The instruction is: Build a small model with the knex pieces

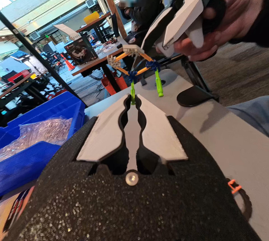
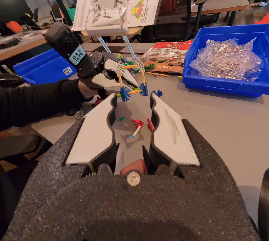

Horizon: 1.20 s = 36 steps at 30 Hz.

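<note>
Fingers of the left gripper (image 1: 132, 97) pinch a lime-green plastic rod (image 1: 132, 93) under a square frame of yellow rods and blue snowflake connectors (image 2: 132, 80), lifted off the grey table (image 2: 211, 117). Opposite, the right gripper (image 2: 133, 98) gapes wide and empty above small loose red pieces (image 2: 138, 123).

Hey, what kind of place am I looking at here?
Probably a shared workshop or lab. Rows of cluttered work tables run under skylights, blue plastic parts bins sit on the grey table, and the left gripper pinches a green rod of a rod-and-connector toy frame.
</note>
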### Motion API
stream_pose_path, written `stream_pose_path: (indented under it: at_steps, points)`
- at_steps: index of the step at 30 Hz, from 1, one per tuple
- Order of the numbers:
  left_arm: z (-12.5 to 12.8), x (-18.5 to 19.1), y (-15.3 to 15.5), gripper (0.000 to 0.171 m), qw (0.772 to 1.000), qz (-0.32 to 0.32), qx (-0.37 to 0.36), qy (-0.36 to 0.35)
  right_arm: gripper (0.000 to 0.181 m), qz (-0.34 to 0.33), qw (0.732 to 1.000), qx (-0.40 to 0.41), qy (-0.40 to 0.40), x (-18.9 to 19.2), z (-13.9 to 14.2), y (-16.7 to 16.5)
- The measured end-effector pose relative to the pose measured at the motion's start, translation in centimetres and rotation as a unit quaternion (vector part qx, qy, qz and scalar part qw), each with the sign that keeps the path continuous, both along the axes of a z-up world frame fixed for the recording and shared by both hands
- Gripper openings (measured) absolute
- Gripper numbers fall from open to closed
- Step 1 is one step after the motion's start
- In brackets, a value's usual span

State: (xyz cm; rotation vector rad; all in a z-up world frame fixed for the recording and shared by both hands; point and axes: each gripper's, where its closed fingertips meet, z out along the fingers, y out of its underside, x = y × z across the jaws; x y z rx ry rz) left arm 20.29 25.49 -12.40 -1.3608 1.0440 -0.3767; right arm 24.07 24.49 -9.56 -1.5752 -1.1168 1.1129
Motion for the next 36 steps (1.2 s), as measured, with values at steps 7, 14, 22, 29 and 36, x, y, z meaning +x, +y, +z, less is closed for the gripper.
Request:
stream_pose_path:
  at_steps: [7, 14, 22, 29, 36]
  points:
    - [0.7, 1.6, -2.3, 0.002, 0.996, -0.079, -0.033, -0.025, 0.062, 0.022, 0.999, 0.008, -0.022, -1.6, -0.8, -1.6]
    - [0.6, 2.0, -2.7, 0.002, 0.994, -0.094, -0.045, -0.027, 0.048, 0.032, 0.999, 0.015, -0.03, -2.0, -1.0, -2.4]
    - [1.6, 0.6, -2.3, 0.015, 0.997, -0.071, -0.036, -0.019, 0.048, -0.054, 0.997, 0.056, 0.006, -1.2, 0.2, -0.5]
    - [2.3, 1.3, -2.4, 0.024, 0.996, -0.026, 0.048, 0.068, 0.048, -0.131, 0.986, 0.103, -0.011, -0.5, 0.3, 1.0]
    - [0.9, 2.7, -1.2, 0.01, 0.97, 0.055, 0.154, 0.18, 0.048, -0.166, 0.976, 0.133, -0.053, -1.1, -0.3, 0.9]
